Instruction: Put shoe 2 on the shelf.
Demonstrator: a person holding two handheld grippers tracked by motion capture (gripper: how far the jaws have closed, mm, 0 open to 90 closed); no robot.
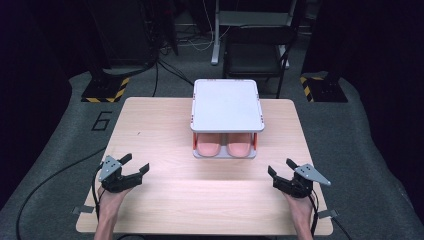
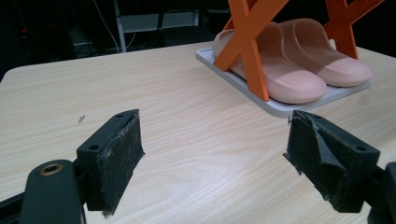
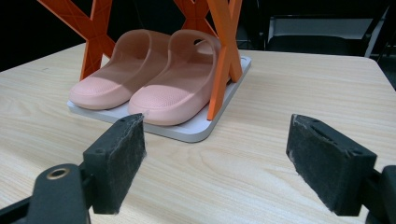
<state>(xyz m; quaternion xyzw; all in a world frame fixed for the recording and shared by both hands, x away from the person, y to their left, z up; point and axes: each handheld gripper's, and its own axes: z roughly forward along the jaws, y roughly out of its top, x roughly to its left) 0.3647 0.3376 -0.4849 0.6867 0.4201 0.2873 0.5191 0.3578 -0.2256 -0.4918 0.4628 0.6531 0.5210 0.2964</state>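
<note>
Two grippers sit low over the near part of the table [image 1: 165, 200] in the high view, one in each of my operator's hands. The left gripper [image 1: 134, 165] is near the table's left edge with its jaws spread wide and nothing between them. The right gripper [image 1: 281, 168] mirrors it near the right edge, also spread and empty. Between and beyond them, at the table's middle, stands a small two-level rack [image 1: 227, 105]: a white top shelf on orange legs over a pale base tray. On the lower level I see a pair of pink slippers [image 1: 225, 146] side by side, toes toward the near edge. Both grippers are well apart from the rack. Behind the table a dark chair [image 1: 255, 52] stands on the grey floor.

In the left gripper view, I look along the left gripper [image 2: 212, 149], its two black padded jaws wide apart above bare wood. The slippers [image 2: 299, 65] lie ahead to the upper right on the base tray [image 2: 280, 105], with an orange cross-brace [image 2: 250, 46] of the rack in front of them.

In the right gripper view, the right gripper [image 3: 215, 163] is likewise released, jaws far apart with nothing held. The slippers [image 3: 154, 84] rest on the tray [image 3: 196, 128] ahead to the upper left, toes pointing my way, orange legs [image 3: 224, 60] on either side.
</note>
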